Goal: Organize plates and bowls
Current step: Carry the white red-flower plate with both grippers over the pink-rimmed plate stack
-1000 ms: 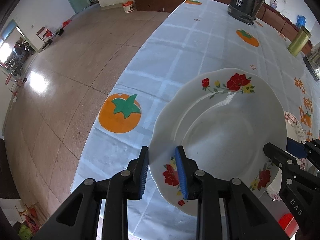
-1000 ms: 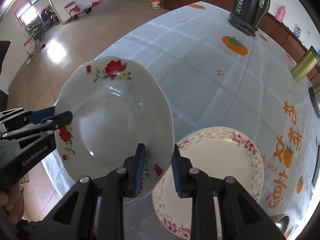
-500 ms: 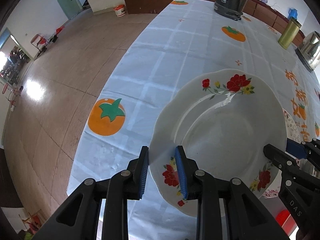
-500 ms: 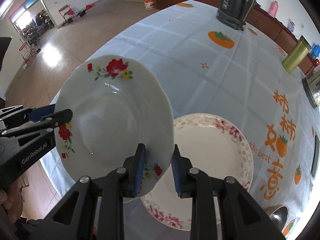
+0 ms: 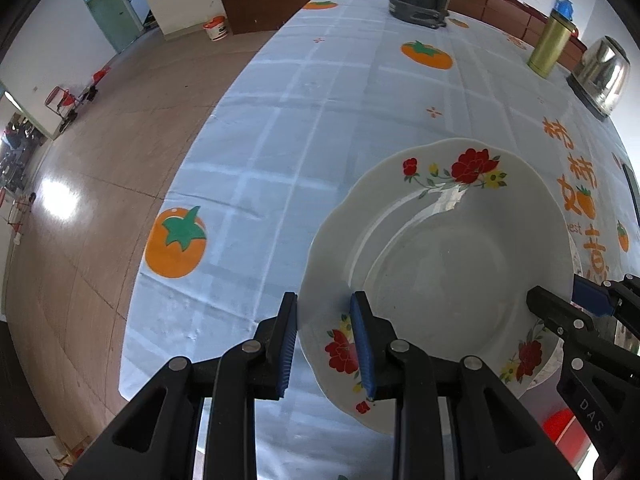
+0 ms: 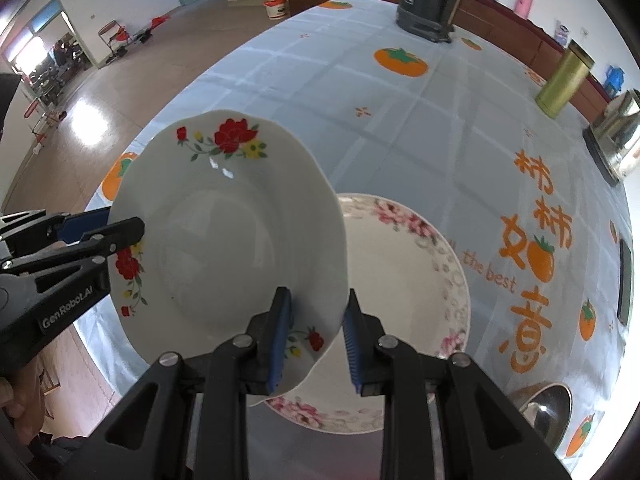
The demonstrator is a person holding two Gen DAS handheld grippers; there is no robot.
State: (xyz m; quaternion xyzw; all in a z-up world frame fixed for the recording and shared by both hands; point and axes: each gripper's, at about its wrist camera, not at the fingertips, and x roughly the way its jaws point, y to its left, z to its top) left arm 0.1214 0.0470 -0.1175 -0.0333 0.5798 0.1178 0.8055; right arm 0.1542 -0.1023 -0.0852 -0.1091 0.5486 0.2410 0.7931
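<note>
Red-flowered plate empty, aloft – overlapping pink-rimmed plate, likewise empty.

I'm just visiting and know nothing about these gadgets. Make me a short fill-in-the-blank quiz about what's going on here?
1. Both grippers hold the same white plate, painted with ____ flowers.
2. The left gripper and the right gripper each clamp the plate by its ____.
3. Just beyond the right gripper a second plate, with a ____ floral border, lies on the tablecloth.
4. The tablecloth is printed with orange ____.

Missing words: red; rim; pink; persimmons
</note>
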